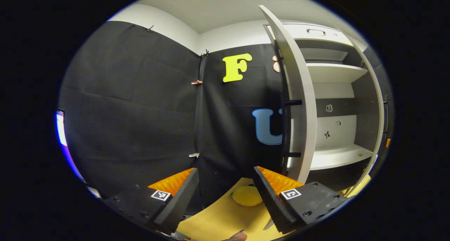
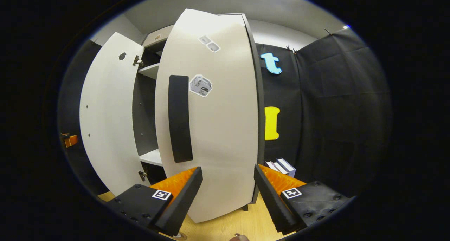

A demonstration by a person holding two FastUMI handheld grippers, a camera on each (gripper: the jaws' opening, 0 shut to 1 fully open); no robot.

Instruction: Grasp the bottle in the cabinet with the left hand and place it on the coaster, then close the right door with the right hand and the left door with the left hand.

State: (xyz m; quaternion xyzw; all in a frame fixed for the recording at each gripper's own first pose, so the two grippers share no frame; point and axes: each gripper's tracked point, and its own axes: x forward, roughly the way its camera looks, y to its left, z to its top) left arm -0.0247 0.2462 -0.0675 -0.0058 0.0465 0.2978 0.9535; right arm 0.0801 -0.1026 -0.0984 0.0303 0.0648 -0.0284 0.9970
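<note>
White laminate is what both grippers face. In the left gripper view, the left gripper (image 1: 225,199) hangs with its fingers spread wide and nothing between them, aimed at the booth's black cloth wall (image 1: 140,104). Below the gap lies a yellow round coaster (image 1: 247,195) on the wooden tabletop (image 1: 218,220) — bare, no bottle on it that I can make out. Right of that stands the left door (image 1: 299,104), seen nearly edge-on, its dark handle posts toward the claw; past it the cabinet (image 1: 334,93) shows its shelves, and I cannot pick out a bottle on them.

In the right gripper view, the left door (image 2: 105,121) swings out at the left, the dark interior shows in the slot, and the right door (image 2: 214,128) stands just ahead of the right gripper (image 2: 226,199), its long black handle (image 2: 180,118) upright, up and left of the fingers. That claw is wide open too, empty. The right hand looks nearer its door — a push on the panel seems unobstructed. Stacked books (image 2: 281,166) sit low at the right.
</note>
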